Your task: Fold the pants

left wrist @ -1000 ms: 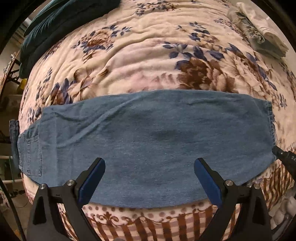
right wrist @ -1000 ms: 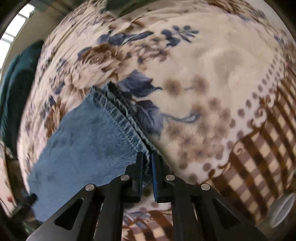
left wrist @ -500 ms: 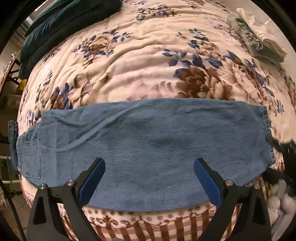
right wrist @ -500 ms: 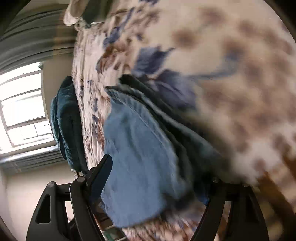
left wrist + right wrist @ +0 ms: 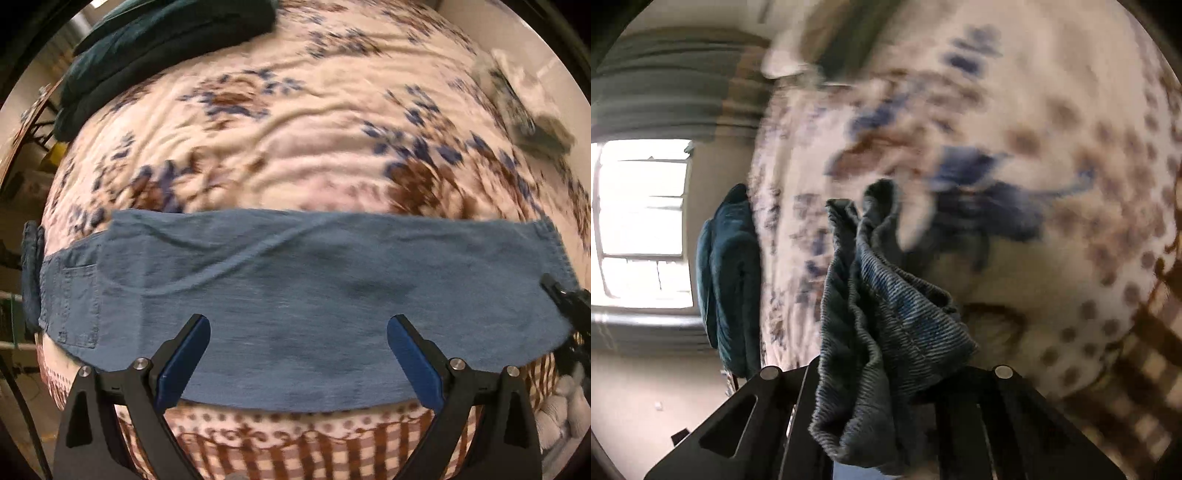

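Your right claw [image 5: 886, 417] closes, pinching the hem end of the pants [image 5: 295, 302], which stretch leftward; your left claw [image 5: 297, 354] hovers spread above their middle.

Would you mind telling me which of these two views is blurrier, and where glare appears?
Right wrist view: heavy motion smear over the floral blanket, though the bunched jeans stay sharp; the window blows out white. Left wrist view: mild blur, no glare.
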`<state>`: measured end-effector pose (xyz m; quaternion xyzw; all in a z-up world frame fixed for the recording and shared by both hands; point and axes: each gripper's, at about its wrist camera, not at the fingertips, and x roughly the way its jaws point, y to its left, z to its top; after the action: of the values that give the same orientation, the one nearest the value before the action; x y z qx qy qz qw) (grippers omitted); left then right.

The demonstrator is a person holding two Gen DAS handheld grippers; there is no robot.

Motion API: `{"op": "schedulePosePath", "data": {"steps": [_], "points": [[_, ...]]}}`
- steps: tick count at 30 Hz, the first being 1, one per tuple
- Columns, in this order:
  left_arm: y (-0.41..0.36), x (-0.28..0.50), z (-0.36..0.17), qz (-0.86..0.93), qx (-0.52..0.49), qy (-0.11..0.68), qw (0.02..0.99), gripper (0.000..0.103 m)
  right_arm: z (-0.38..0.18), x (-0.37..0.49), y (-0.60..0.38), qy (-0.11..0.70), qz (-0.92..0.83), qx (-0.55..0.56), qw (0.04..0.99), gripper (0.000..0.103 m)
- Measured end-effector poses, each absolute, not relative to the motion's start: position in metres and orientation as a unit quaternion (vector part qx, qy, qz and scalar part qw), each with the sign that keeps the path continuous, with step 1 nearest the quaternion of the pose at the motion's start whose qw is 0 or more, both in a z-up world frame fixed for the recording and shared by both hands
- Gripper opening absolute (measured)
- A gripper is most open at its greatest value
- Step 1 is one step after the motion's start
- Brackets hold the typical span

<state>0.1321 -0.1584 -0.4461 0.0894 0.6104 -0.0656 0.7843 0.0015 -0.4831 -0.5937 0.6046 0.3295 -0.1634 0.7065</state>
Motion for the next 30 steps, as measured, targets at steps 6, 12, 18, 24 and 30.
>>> {"op": "schedulePosePath", "data": {"steps": [6,12,18,24,30], "points": [[-0.061,0.150,-0.420,-0.024,0.025,0.598,0.800,0.098,-0.504,0.045,-0.421,0.335,-0.133,0.520,0.774,0.011],[0.075,0.162,-0.406,0.051,-0.010,0.594,0.803,0.098,-0.459,0.113,-0.299,0.379,-0.097,0.439,0.809,0.011],[0.201,0.158,-0.413,0.122,-0.034,0.593,0.795,0.098,-0.483,0.180,-0.132,0.448,-0.054,0.351,0.820,0.011],[0.280,0.159,-0.440,0.167,-0.056,0.591,0.787,0.098,-0.553,0.215,0.031,0.524,-0.015,0.183,0.831,0.011],[0.299,0.169,-0.448,0.157,-0.088,0.596,0.782,0.098,-0.597,0.217,0.093,0.578,-0.017,0.012,0.816,0.015]]}}
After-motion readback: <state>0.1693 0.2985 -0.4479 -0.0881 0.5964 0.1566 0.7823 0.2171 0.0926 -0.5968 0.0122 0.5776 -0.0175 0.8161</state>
